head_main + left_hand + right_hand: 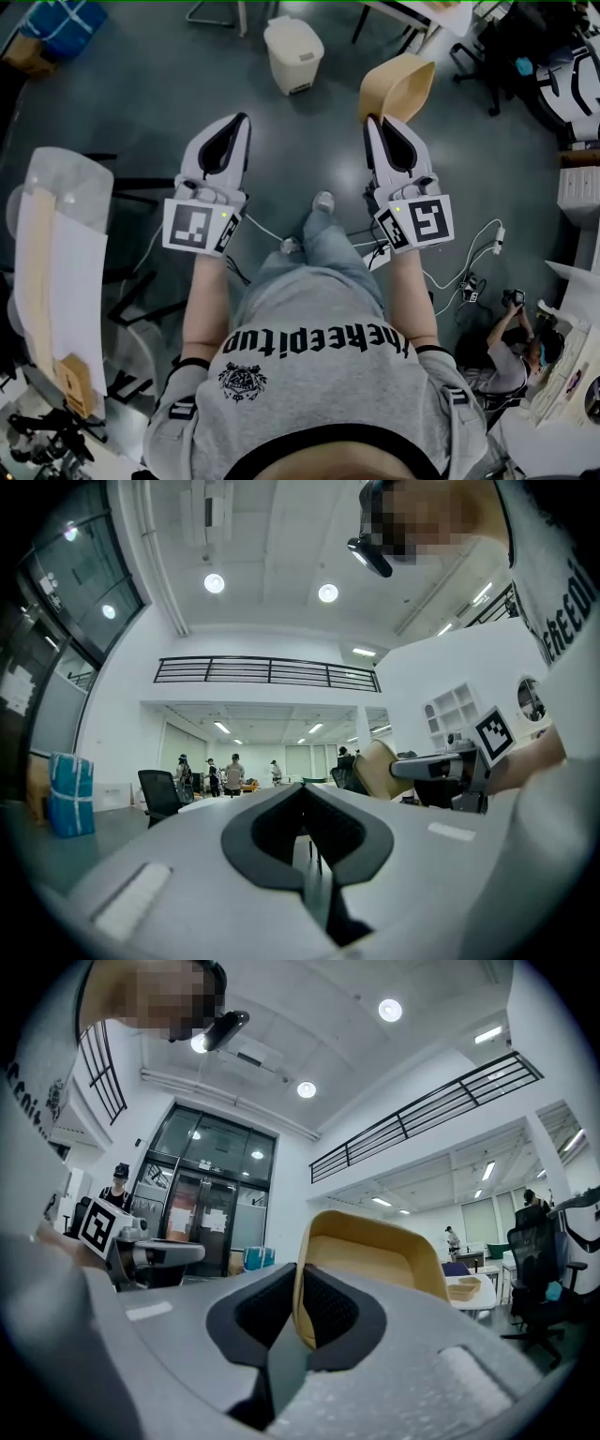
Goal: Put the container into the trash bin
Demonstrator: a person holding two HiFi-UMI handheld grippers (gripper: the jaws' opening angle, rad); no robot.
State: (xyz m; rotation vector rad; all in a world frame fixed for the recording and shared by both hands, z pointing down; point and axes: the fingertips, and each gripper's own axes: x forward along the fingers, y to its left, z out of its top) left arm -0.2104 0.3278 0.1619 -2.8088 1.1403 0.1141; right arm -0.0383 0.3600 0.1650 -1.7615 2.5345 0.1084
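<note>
The right gripper (375,120) (298,1279) is clamped on the rim of the tan container (398,86) (375,1260). 1 pad sits inside the wall and 1 outside. The container is a shallow tray with rounded corners, and it stands on edge above the jaws with its hollow facing away from the person.

The left gripper (242,120) (305,794) is held level beside the right one, and its 2 jaws are drawn together with nothing between them.

The white trash bin (293,53) stands on the grey floor (169,103) ahead, lid down. In the head view it lies up and to the left of the container, apart from it. Cables (469,253) trail on the floor at the right, near a crouching person (511,352).
</note>
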